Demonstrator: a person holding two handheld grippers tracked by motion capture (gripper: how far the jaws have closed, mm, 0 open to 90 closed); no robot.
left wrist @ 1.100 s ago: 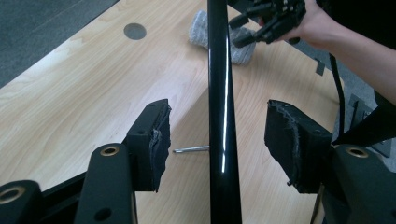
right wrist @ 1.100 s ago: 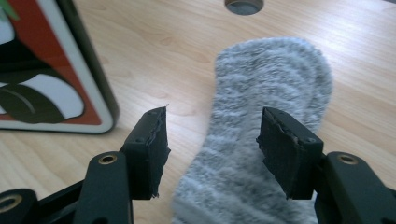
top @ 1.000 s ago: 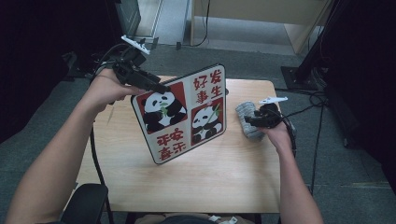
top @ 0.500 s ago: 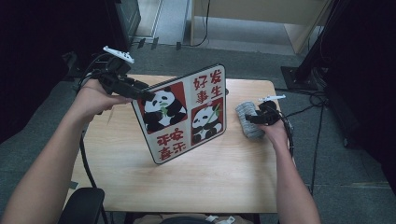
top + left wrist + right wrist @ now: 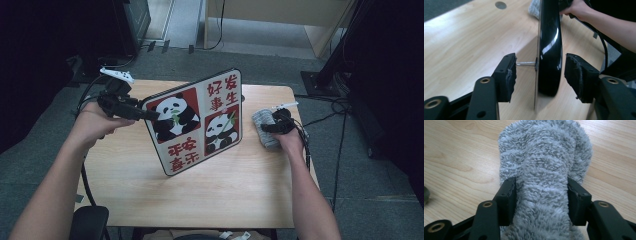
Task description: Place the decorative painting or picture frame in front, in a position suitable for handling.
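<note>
Tongs came to two, one pair in each of my hands. My left tongs (image 5: 150,115) straddled the edge of the one panda board (image 5: 200,122), which stood tilted on its lower edge on the table (image 5: 225,200). In the left gripper view the board's glossy black edge (image 5: 549,50) rose between the pads (image 5: 510,75), nearer the right pad than the left, with a gap on each side; the jaws had just been closing but stood apart, pressing on nothing. A thin metal pin (image 5: 525,63) stuck out sideways from the board toward my left pad.

My right tongs (image 5: 272,128) were at the one grey fluffy cloth (image 5: 264,127), which lay on the table just right of the board. In the right gripper view a raised fold of the cloth (image 5: 544,182) filled the space between both pads (image 5: 507,200), the pile bulging around them; those jaws had just been closing too, and they were clamped on the fold.

Pandas on the board counted two, each on its own square, with two more squares of red characters. Beyond my left tongs, past the board's edge, I saw my own right hand (image 5: 576,8) and a corner of the cloth. A round hole (image 5: 500,4) sat in the table farther off. The board stood between my two tongs.
</note>
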